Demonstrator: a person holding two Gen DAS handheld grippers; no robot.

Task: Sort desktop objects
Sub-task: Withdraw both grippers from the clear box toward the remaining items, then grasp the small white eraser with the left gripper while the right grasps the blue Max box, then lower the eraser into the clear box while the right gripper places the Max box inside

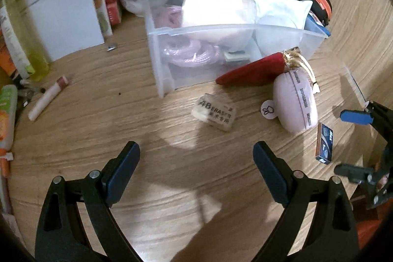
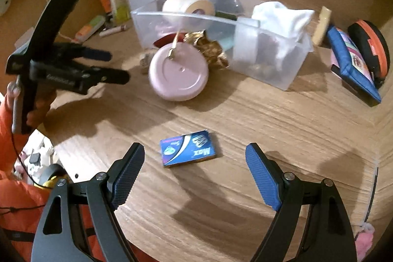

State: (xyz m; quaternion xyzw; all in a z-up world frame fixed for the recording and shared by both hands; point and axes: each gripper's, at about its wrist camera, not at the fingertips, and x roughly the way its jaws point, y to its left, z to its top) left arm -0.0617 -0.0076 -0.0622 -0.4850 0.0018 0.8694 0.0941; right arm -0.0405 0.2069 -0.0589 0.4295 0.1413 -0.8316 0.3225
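Left gripper (image 1: 196, 158) jaws standing open and empty, white rectangular rubber eraser (image 1: 214, 112) lying just ahead on wooden counter (image 1: 98, 139), right gripper (image 2: 194, 158) jaws gaping empty, small blue cardboard box (image 2: 188, 147) lying between them

The eraser (image 1: 214, 112) reads "4B ERASER"; the blue box (image 2: 188, 148) reads "Max".

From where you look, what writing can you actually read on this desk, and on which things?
"4B ERASER": eraser; the line beneath is too blurred.
"Max": small blue box.
Repeated lettering on the pink round case's band: too blurred.
Rabbit sign: round tag.
Packets at the back: unreadable.
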